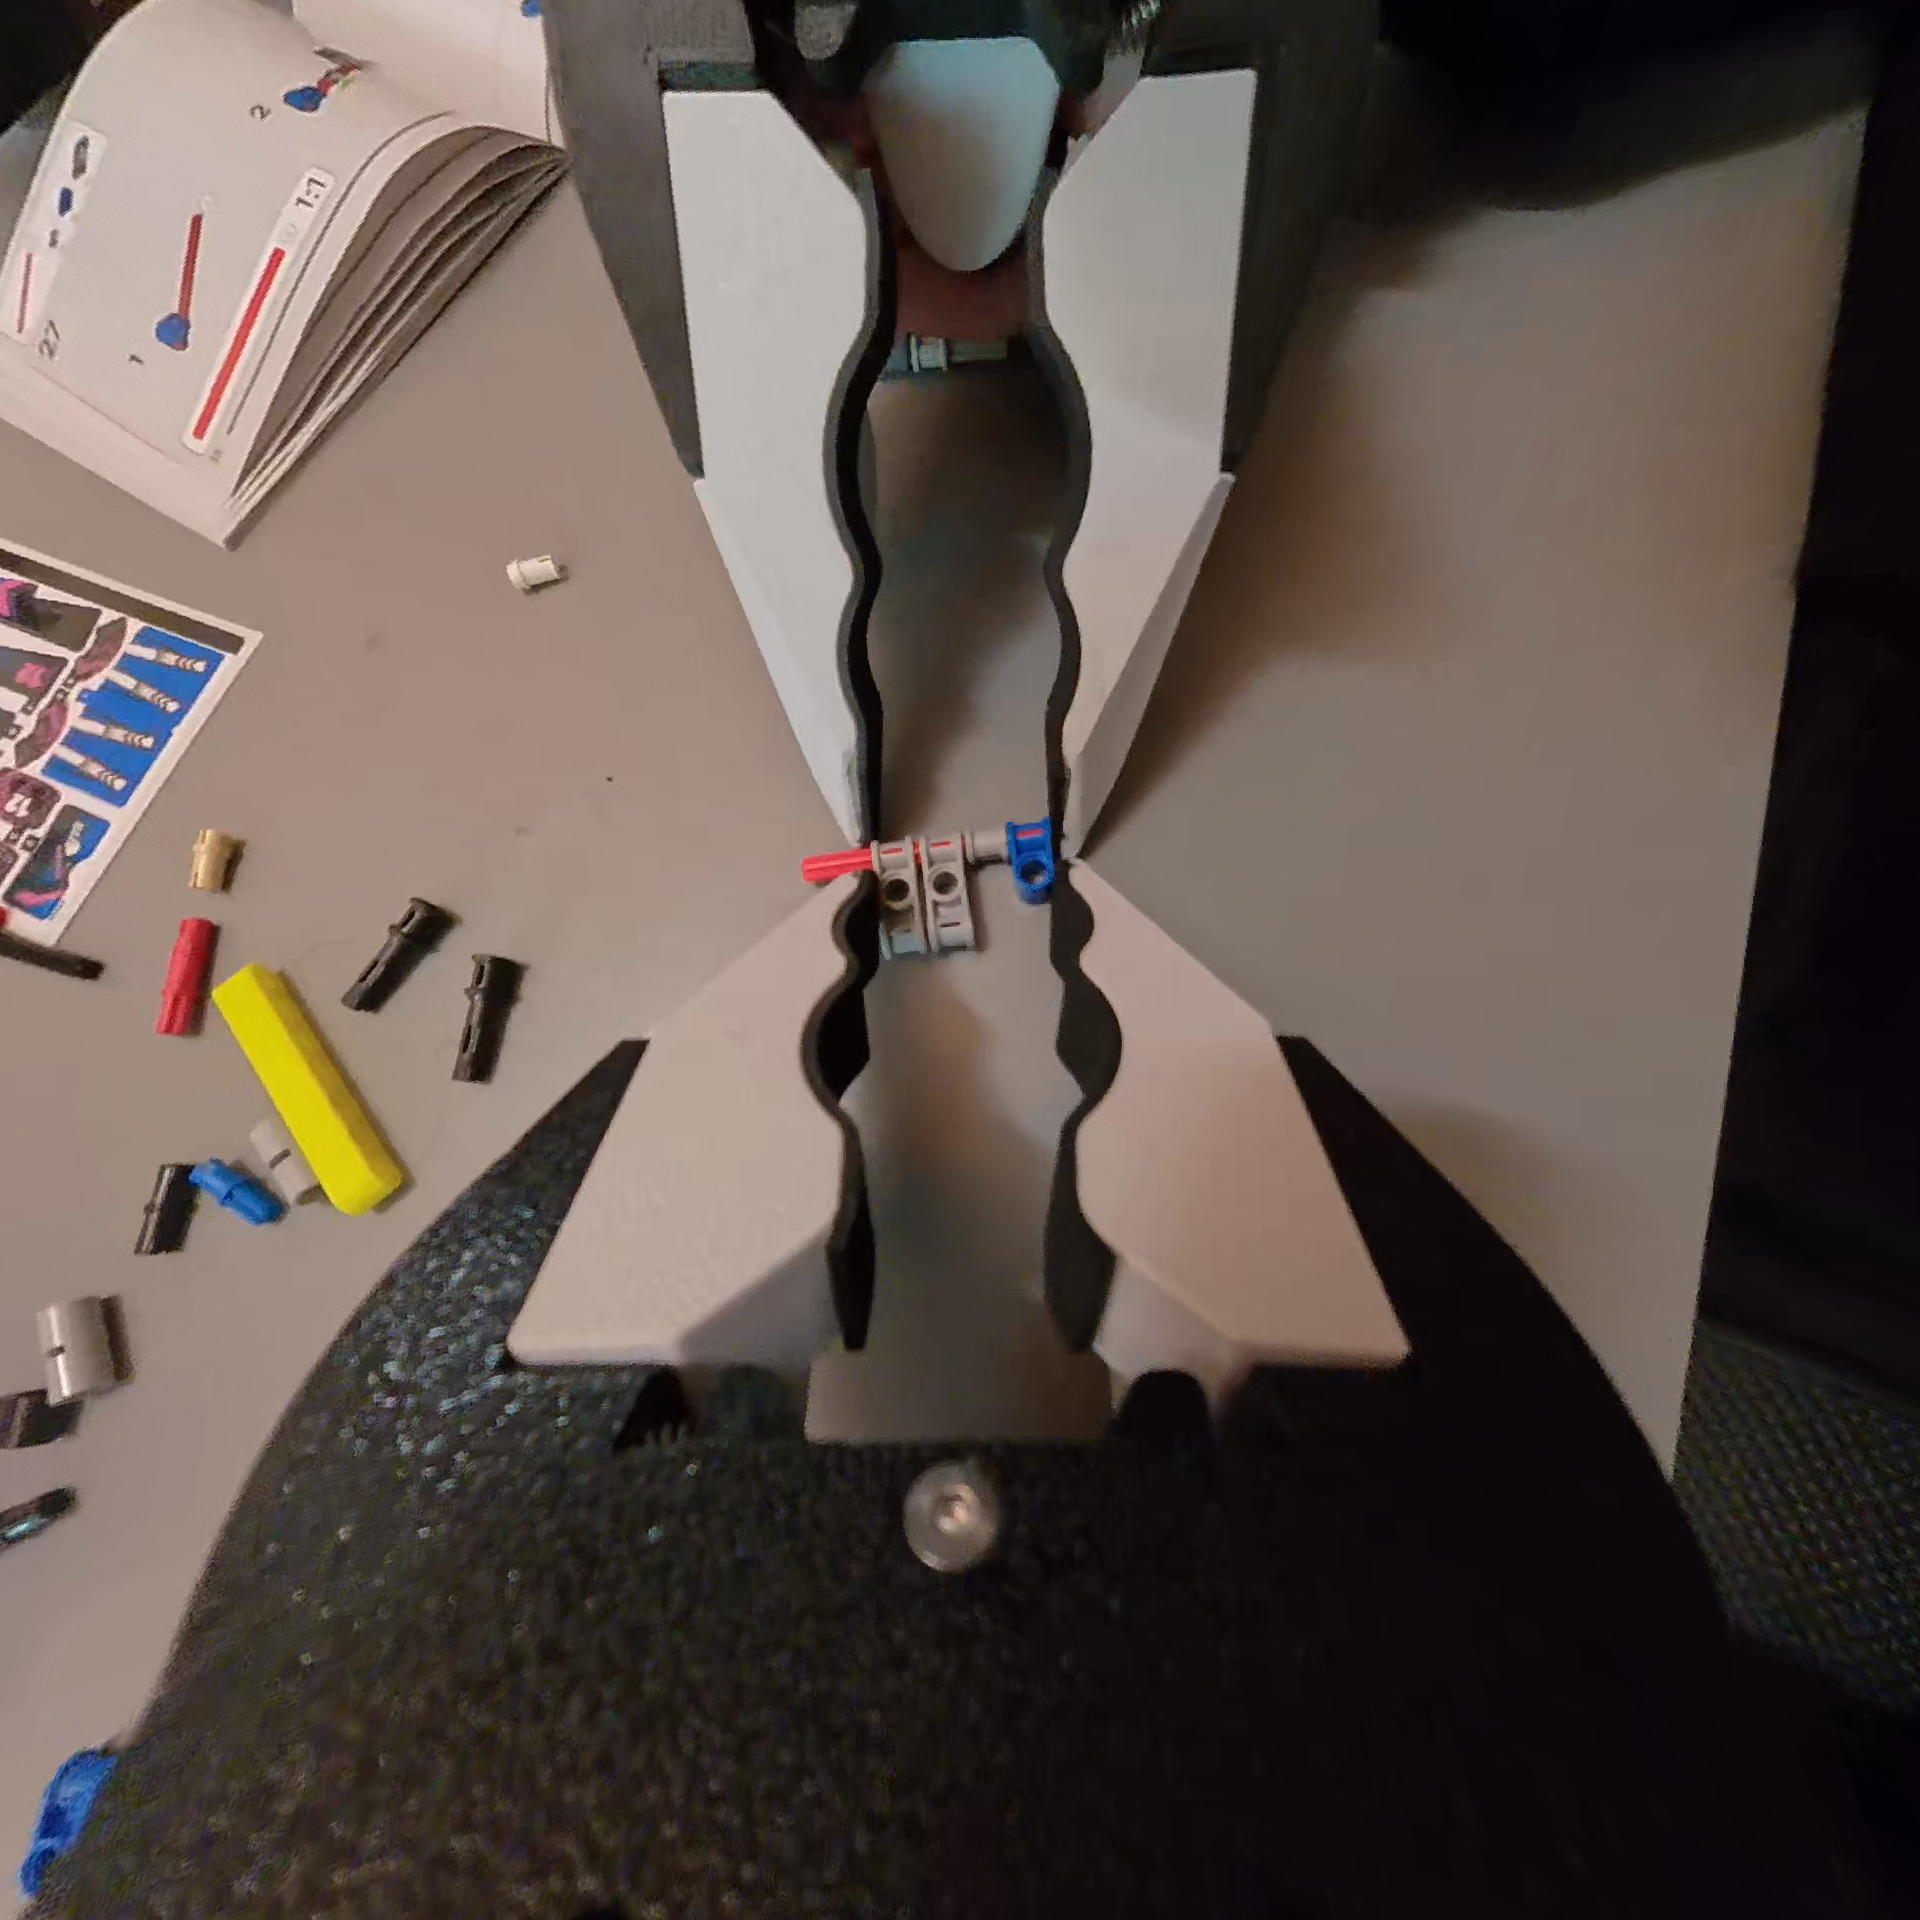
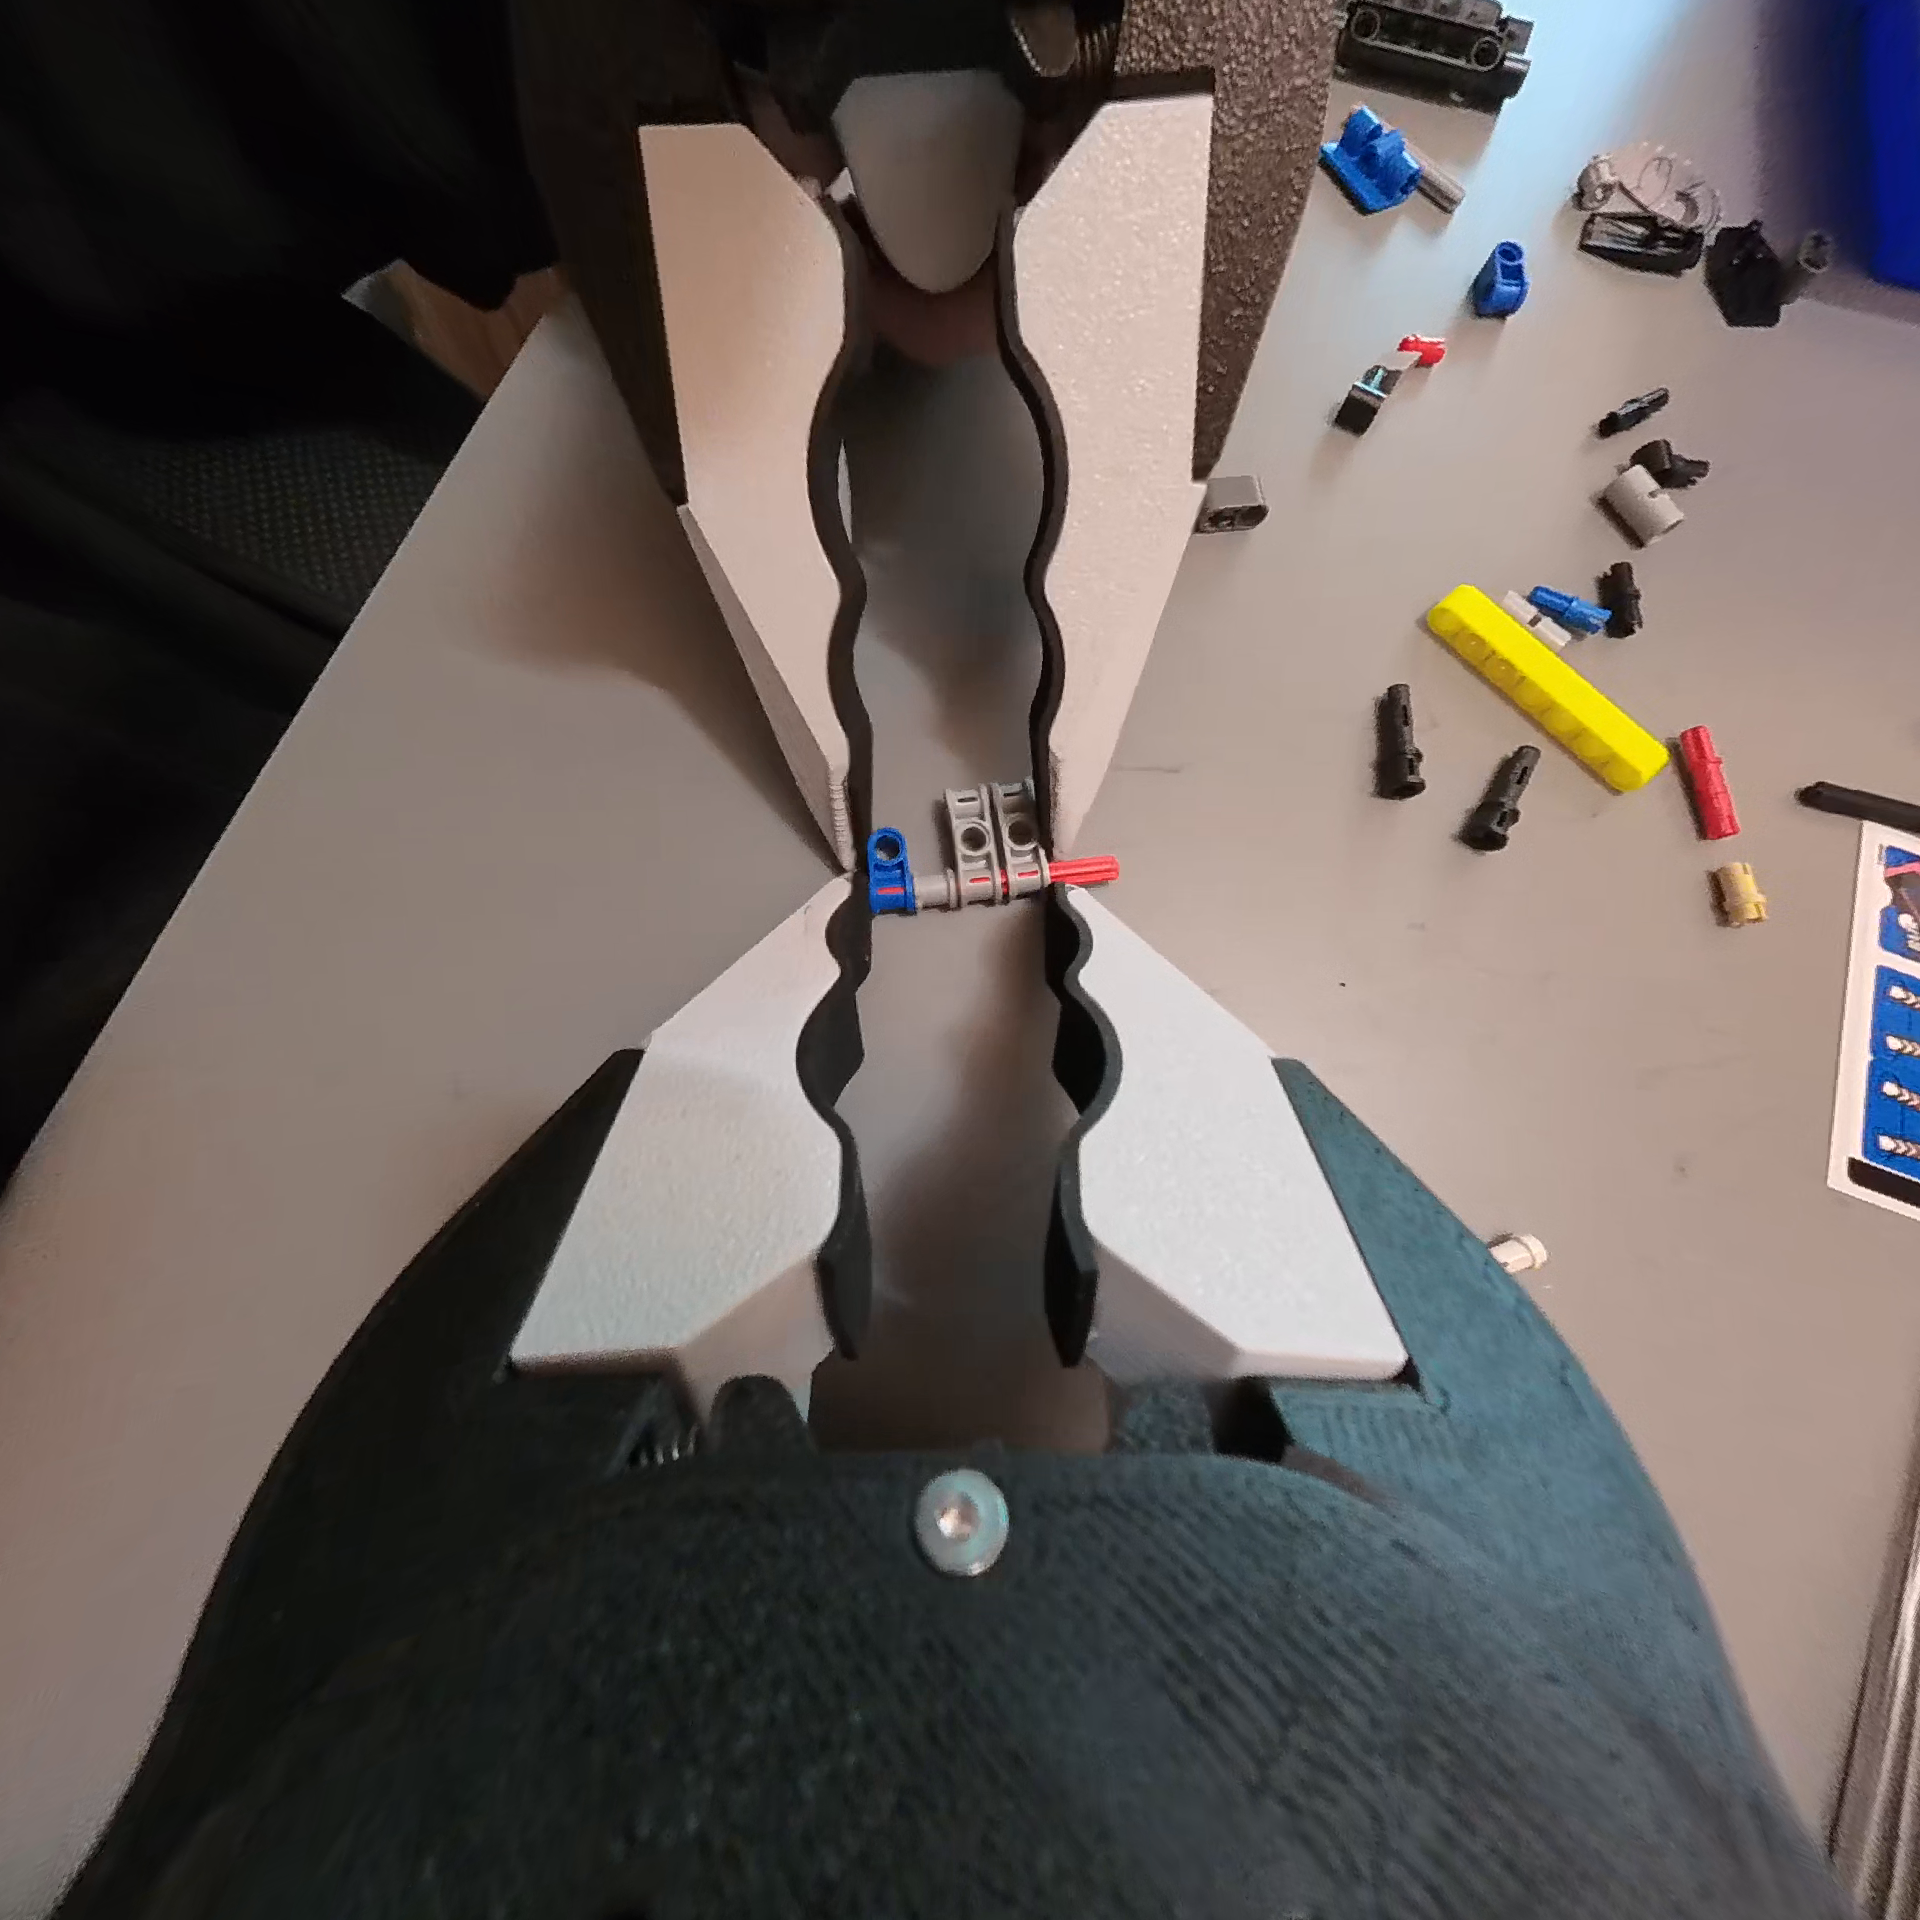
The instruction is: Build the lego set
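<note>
A small lego assembly is a red axle carrying two grey connectors and a blue connector. It hangs above the grey table, across the tips of both grippers, which face each other. My left gripper has its jaws narrowed onto it lengthwise, one finger against the grey connectors, the other against the blue one. My right gripper meets it from the opposite side at the same jaw width; whether it grips the assembly is unclear. The red axle end sticks out past the fingers.
An open instruction booklet and a sticker sheet lie at the left. Loose parts lie beside them: a yellow beam, black pins, a red pin and a tan piece. The table edge is close on the other side. My left and right fingertips are right by each other.
</note>
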A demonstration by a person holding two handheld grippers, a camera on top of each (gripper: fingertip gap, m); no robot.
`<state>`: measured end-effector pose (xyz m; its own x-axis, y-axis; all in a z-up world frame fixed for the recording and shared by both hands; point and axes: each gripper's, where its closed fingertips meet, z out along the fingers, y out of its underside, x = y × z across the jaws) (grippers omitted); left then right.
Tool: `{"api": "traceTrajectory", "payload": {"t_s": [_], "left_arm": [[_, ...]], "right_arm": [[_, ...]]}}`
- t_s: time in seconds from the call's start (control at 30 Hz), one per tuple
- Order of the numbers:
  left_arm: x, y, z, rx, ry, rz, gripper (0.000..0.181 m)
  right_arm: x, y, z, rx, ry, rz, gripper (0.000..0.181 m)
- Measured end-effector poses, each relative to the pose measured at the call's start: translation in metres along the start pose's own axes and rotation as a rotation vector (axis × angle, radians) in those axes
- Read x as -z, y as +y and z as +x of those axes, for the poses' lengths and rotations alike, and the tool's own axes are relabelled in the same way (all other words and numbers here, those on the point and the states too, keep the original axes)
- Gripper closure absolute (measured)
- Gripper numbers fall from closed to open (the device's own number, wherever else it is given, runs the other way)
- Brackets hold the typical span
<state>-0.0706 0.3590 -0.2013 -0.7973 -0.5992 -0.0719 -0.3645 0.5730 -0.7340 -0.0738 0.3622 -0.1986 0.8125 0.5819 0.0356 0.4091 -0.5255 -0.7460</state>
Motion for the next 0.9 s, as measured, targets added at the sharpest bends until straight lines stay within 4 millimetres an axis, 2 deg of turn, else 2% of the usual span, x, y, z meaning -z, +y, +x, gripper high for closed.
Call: {"api": "traceTrajectory", "payload": {"t_s": [0.4,0.43,0.53,0.7,0.9], "left_arm": [[0.001,0.001,0.002,0.042,0.015,0.005,0.151],[0.002,0.001,0.002,0.05,0.015,0.005,0.15],[0.005,0.004,0.007,0.08,0.045,0.004,0.13],[0.005,0.005,0.006,0.077,0.028,-0.001,0.132],[0.004,0.004,0.004,0.088,0.017,-0.003,0.131]], "right_arm": [[-0.001,0.0,0.0,-0.027,0.009,0.018,0.15],[-0.001,-0.001,0.0,-0.029,0.01,0.019,0.15],[0.0,-0.001,-0.002,-0.032,0.004,0.019,0.15],[0.004,0.003,-0.011,0.001,-0.043,0.0,0.132],[0.014,0.012,-0.001,0.027,-0.003,-0.052,0.135]]}}
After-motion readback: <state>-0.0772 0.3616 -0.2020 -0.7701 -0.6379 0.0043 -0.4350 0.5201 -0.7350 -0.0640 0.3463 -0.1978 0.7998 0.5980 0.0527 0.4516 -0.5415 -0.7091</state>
